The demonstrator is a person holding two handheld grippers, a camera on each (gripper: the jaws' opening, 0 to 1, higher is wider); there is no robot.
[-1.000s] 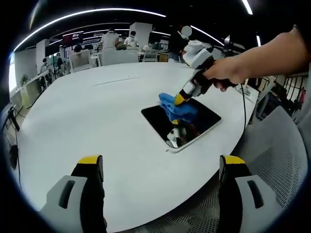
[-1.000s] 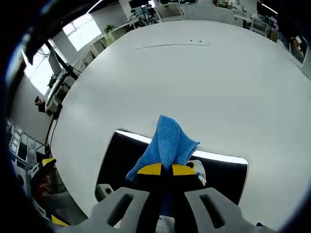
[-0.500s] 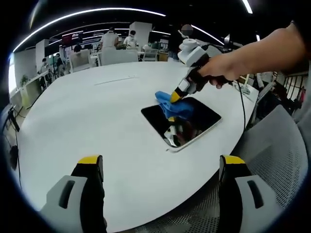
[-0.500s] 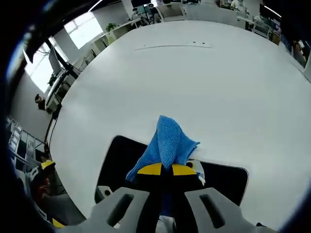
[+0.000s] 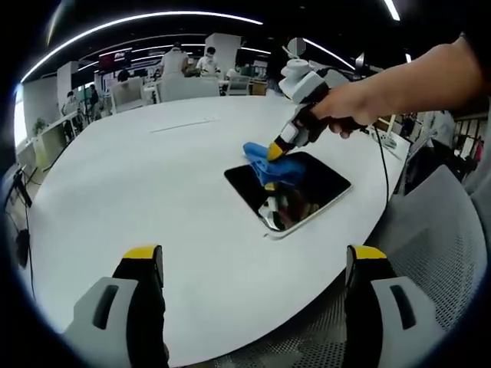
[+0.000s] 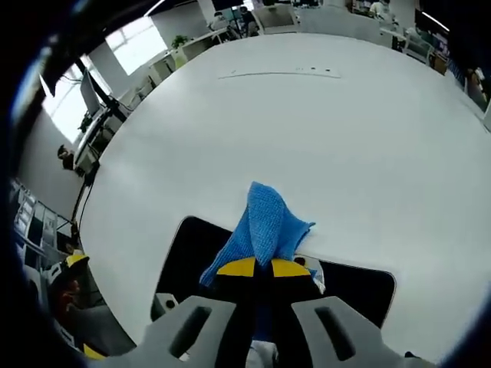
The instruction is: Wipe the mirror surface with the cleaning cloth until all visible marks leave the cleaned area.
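A dark rectangular mirror (image 5: 295,193) lies flat on the white round table (image 5: 153,176), near its right edge. A person's hand holds my right gripper (image 5: 276,151), shut on a blue cleaning cloth (image 5: 270,166) that presses on the mirror's far part. In the right gripper view the cloth (image 6: 265,226) sticks up from between the shut yellow-tipped jaws of the right gripper (image 6: 257,267), over the mirror (image 6: 192,249). My left gripper (image 5: 253,257) hangs open over the table's near edge, well short of the mirror, with nothing between its jaws.
A grey mesh chair (image 5: 437,238) stands beside the table at the right. A cable (image 5: 383,184) runs from the right gripper over the table edge. Desks and several people (image 5: 184,65) are far behind. The table (image 6: 322,130) is bare beyond the mirror.
The right gripper has dragged the cloth toward the mirror's far edge. The left gripper has stayed still.
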